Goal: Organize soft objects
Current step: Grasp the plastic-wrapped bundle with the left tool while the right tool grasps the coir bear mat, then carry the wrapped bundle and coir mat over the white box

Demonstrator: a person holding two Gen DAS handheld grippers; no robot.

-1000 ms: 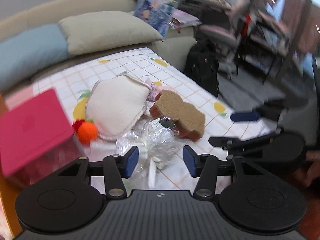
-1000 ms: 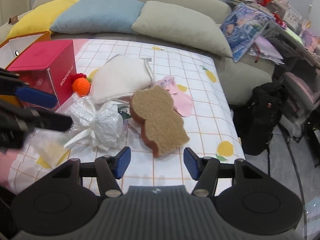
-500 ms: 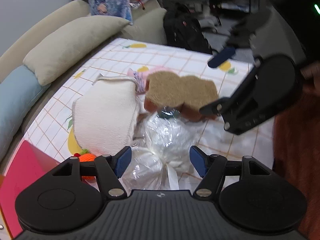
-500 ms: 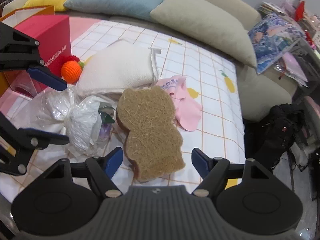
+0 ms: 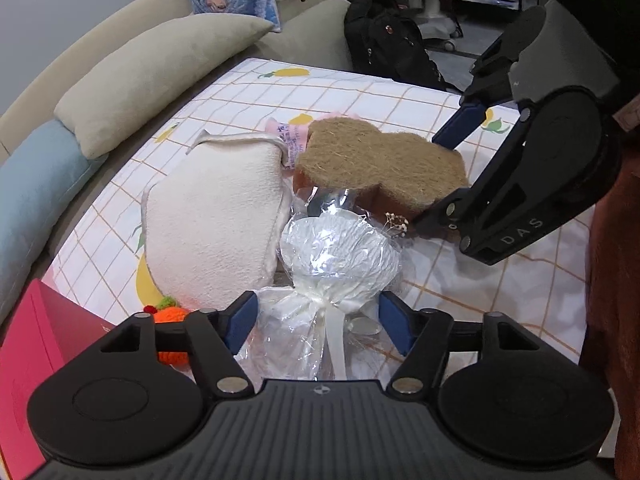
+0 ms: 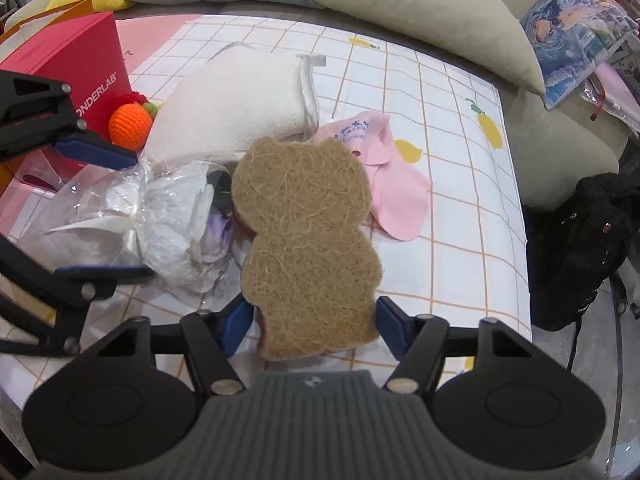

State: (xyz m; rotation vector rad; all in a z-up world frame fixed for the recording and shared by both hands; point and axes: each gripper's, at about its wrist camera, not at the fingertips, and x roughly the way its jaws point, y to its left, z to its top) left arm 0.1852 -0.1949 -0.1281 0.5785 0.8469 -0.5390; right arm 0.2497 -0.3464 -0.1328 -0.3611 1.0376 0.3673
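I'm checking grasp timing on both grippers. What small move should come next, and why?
Probably close both grippers. The right gripper is open with the near end of the brown bear-shaped sponge between its fingers. The left gripper is open astride the ribbon-tied neck of the cellophane bouquet. Each object seems bracketed already, so closing looks likelier than more approach.

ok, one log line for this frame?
left gripper: open, straddling wrapped bouquet | right gripper: open, straddling brown sponge | nothing gripped
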